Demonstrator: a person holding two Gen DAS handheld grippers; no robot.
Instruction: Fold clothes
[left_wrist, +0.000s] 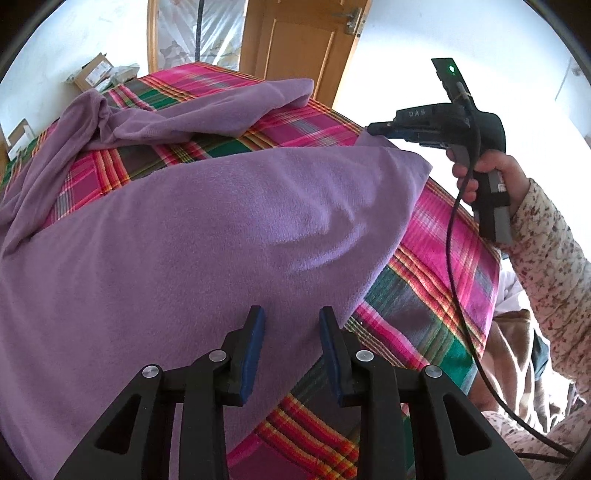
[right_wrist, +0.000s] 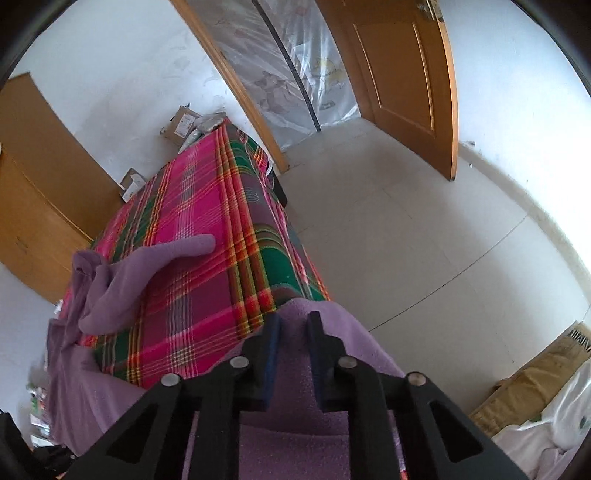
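Purple garment (left_wrist: 207, 236) is spread over the surface (left_wrist: 436, 280), which wears a pink/green plaid cloth. The body panel covers the near part. One sleeve (left_wrist: 207, 110) trails across toward the far edge, and the rest is bunched at the far-left corner.

Right tongs (right_wrist: 294, 325): fingers close together with purple fabric between them, so I read it as pinching a corner of the garment. From the left wrist view the tip of that tool (left_wrist: 373, 129) meets the panel's raised corner out at the right edge of the surface, and the cloth drapes down from that point. The person's hand (left_wrist: 484, 173) holds the grip, cable hanging below. The lifted corner looks like the leading edge of a fold, held high so the panel can swing clear of the plaid.

Left tongs (left_wrist: 291, 325): fingers spread, nothing between them, hovering over the near hem of the panel close to the near edge. Likely there to take the matching corner or to pin the cloth while the other side goes over.

Judgement: mid-fold or mid-straightening. The loose sleeve and the far-left bunching say the garment isn't in a tidy folded shape now. Fleece-like knit, should drape and not slip much.
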